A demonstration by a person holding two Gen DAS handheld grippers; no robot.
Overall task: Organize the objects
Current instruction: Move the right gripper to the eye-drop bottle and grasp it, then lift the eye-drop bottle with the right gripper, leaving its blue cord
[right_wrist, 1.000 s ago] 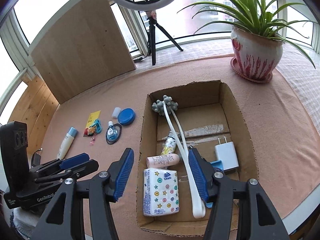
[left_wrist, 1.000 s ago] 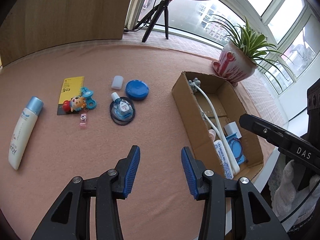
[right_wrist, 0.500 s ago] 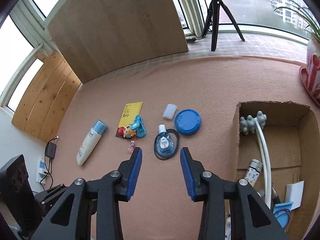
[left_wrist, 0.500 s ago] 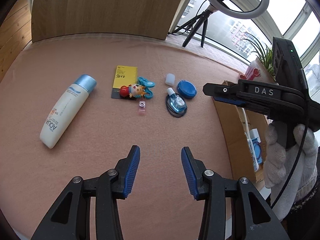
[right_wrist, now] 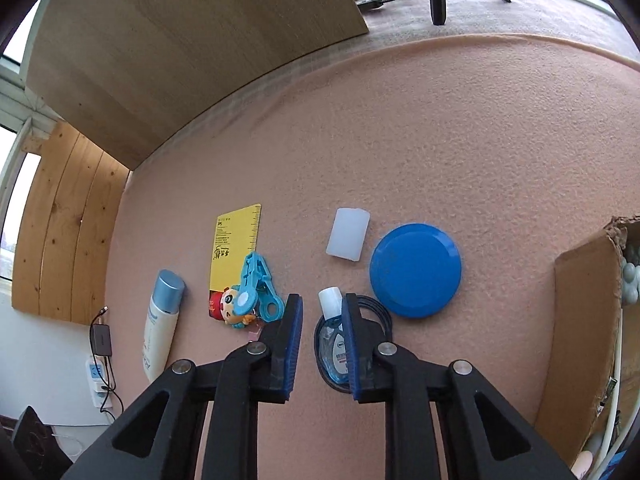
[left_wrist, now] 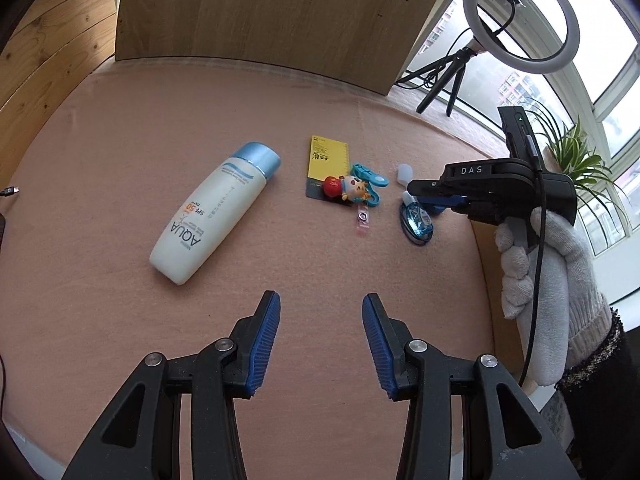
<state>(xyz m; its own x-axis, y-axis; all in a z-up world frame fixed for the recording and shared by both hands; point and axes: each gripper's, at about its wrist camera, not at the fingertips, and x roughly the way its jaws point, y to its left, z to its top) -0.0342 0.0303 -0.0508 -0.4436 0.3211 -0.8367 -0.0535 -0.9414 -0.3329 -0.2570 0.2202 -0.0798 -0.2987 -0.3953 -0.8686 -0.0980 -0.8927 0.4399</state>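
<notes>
Loose items lie on the pink cloth: a white sunscreen bottle [left_wrist: 216, 212] [right_wrist: 162, 328], a yellow card [left_wrist: 326, 160] [right_wrist: 236, 248] with a toy-figure clip [left_wrist: 348, 188] [right_wrist: 240, 304], a translucent cap [left_wrist: 404, 172] [right_wrist: 348, 234], a blue round lid [right_wrist: 416, 270], and a small blue bottle [left_wrist: 418, 220] [right_wrist: 334, 344] lying inside a black cord ring. My right gripper [right_wrist: 322, 300] [left_wrist: 416, 194] hovers over that small bottle. Its jaws are closing, the bottle's neck shows between them, and the pads are not pressing on it. My left gripper [left_wrist: 321, 298] is open over bare cloth, nothing between its fingers.
A cardboard box [right_wrist: 580, 320] with several items stands at the right. A wooden board [left_wrist: 280, 12] leans at the back, with a ring light on a tripod [left_wrist: 520, 20] and a potted plant [left_wrist: 580, 156] by the window. A gloved hand [left_wrist: 540, 264] holds the right gripper.
Both grippers swung left, away from the box and over the loose items. The right one dropped toward the small blue bottle and its jaws narrowed. The left jaws kept their width.
</notes>
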